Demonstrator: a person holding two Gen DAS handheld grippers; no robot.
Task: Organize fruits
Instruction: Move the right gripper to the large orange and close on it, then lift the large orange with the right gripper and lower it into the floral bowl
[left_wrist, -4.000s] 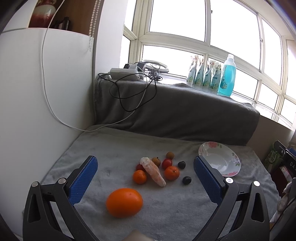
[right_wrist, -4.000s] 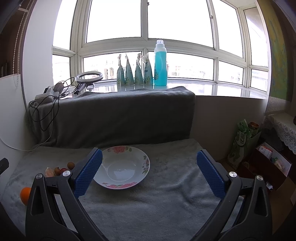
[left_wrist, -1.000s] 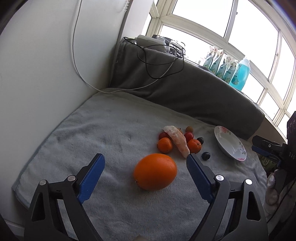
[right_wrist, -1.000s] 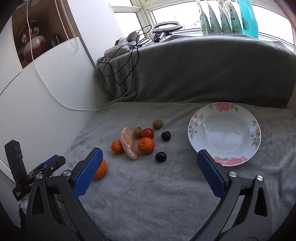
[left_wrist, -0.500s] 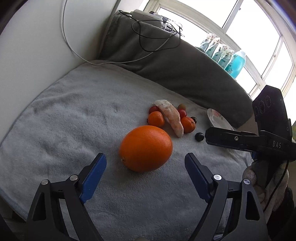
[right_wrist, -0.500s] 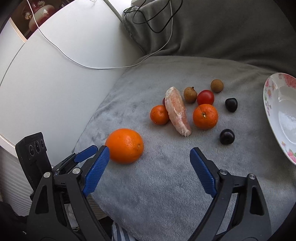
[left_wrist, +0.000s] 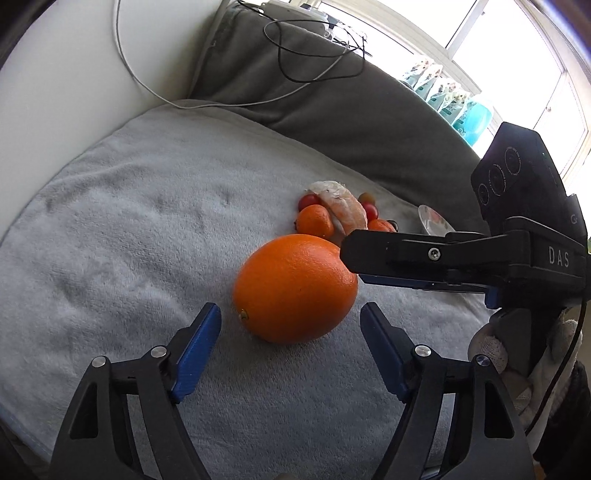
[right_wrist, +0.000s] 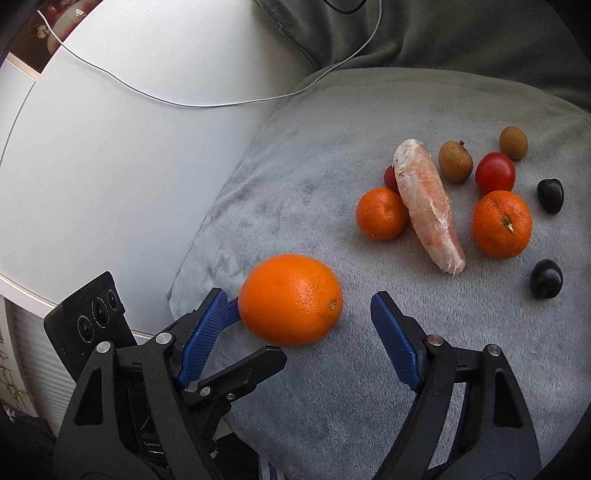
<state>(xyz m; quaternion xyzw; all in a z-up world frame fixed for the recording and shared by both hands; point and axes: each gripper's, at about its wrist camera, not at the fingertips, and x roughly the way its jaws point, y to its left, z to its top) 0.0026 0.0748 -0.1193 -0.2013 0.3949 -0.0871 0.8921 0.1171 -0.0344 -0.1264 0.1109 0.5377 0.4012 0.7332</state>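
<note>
Large orange (left_wrist: 295, 288) lies on the grey towel (left_wrist: 129, 229) near its front edge, between both closing grippers: left gripper (left_wrist: 291, 317) and right gripper (right_wrist: 299, 317), pads wide, neither touching. Small fruits (right_wrist: 443, 206) cluster beyond.

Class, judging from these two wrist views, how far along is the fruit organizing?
Done: nothing. The large orange, mandarins and other small fruits lie on the grey towel.
In hand: left gripper and right gripper are closing around the orange, pads clear.
Left: everything.
</note>
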